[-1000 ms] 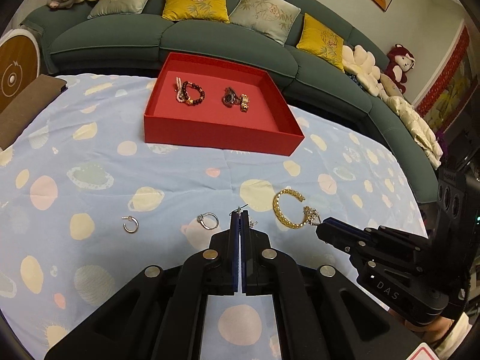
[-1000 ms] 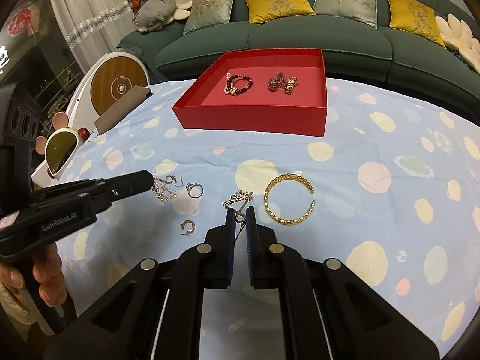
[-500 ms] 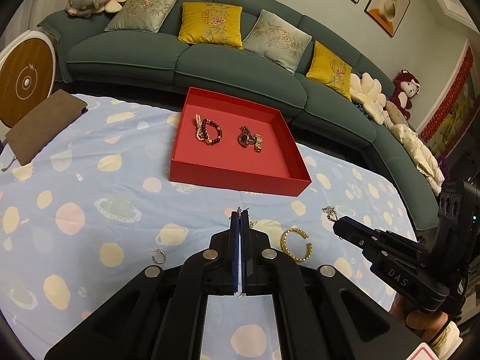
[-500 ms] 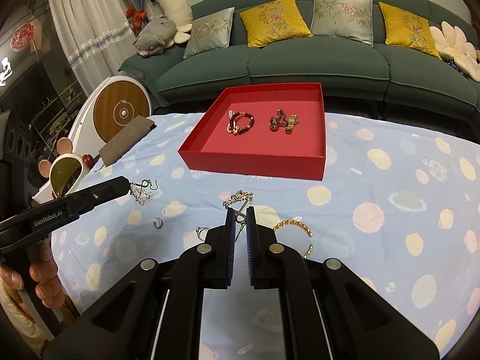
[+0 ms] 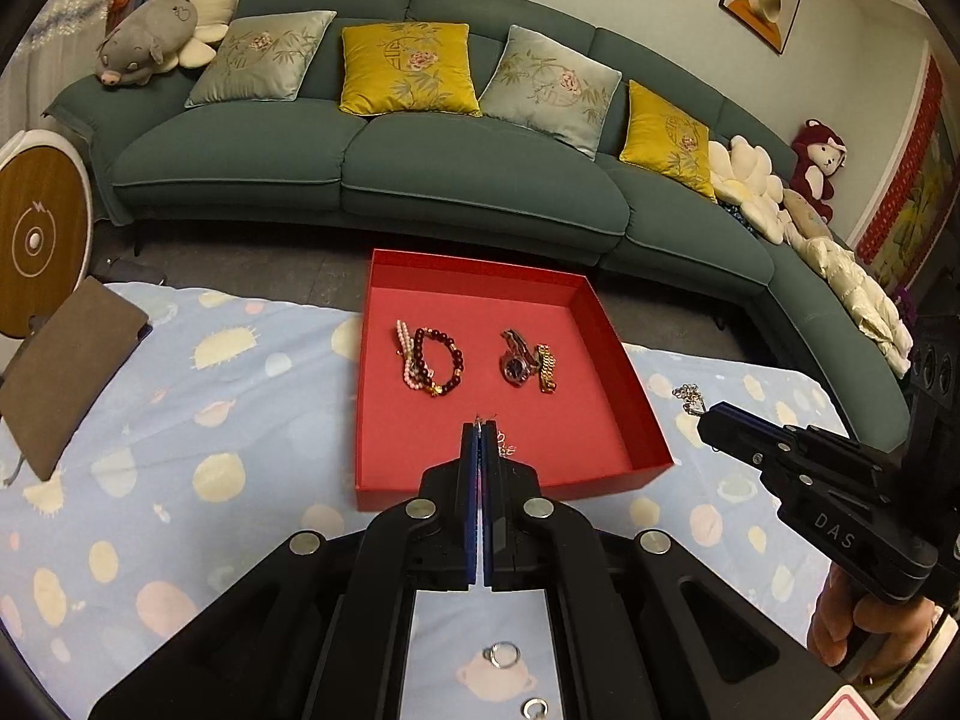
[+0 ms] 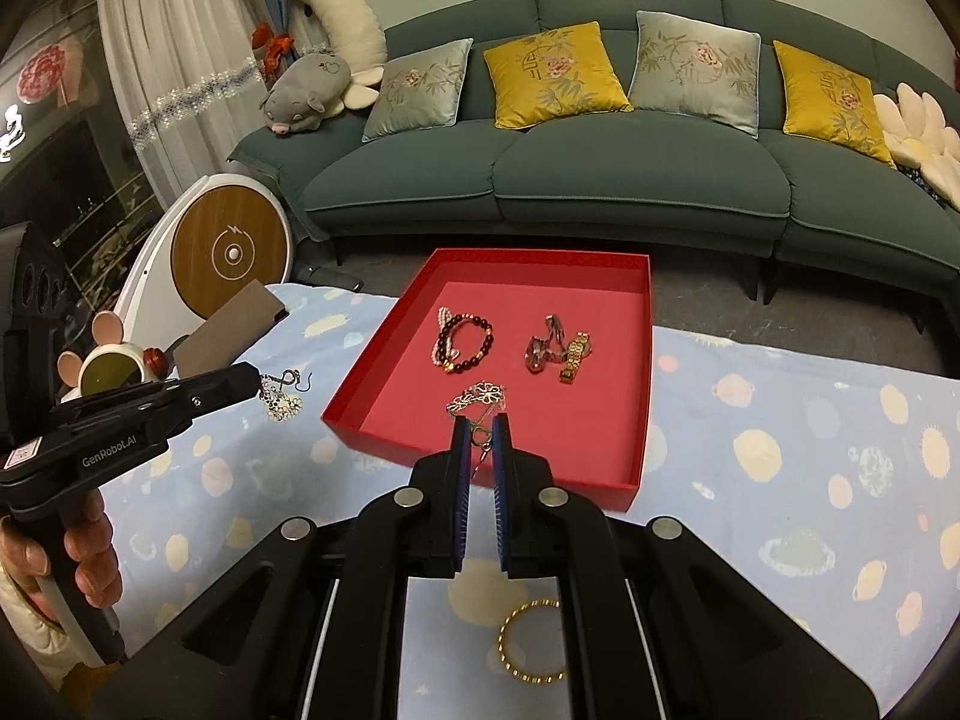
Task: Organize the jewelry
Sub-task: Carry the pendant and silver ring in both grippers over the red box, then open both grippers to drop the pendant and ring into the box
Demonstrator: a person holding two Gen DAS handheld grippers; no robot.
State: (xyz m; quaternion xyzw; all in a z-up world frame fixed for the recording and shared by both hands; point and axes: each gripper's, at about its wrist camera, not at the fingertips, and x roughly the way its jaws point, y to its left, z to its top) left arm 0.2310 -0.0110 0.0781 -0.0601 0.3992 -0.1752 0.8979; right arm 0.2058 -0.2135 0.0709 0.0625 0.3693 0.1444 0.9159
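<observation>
A red tray point(image 5: 654, 420) point(image 6: 641, 396) on the spotted blue cloth holds beaded bracelets point(image 5: 433, 357) point(image 6: 465, 342) and watches point(image 5: 528, 363) point(image 6: 561, 348). My left gripper point(image 5: 480, 431) is shut on a dangling silver earring point(image 6: 282, 393), held above the tray's near left side. My right gripper point(image 6: 479, 420) is shut on a matching flower earring point(image 6: 477, 397) point(image 5: 690, 396), held above the tray's near edge. A gold bangle point(image 6: 531, 642) and two silver rings point(image 5: 503, 654) lie on the cloth under the grippers.
A green sofa point(image 5: 420, 150) with cushions runs behind the table. A brown notebook point(image 5: 60, 372) lies at the cloth's left edge, beside a round wooden-faced device point(image 5: 36, 234). A small mirror with ears point(image 6: 108, 369) stands at the left.
Both grippers have risen from the cloth with their earrings and moved forward over the red tray. The bangle and rings stayed behind on the cloth.
</observation>
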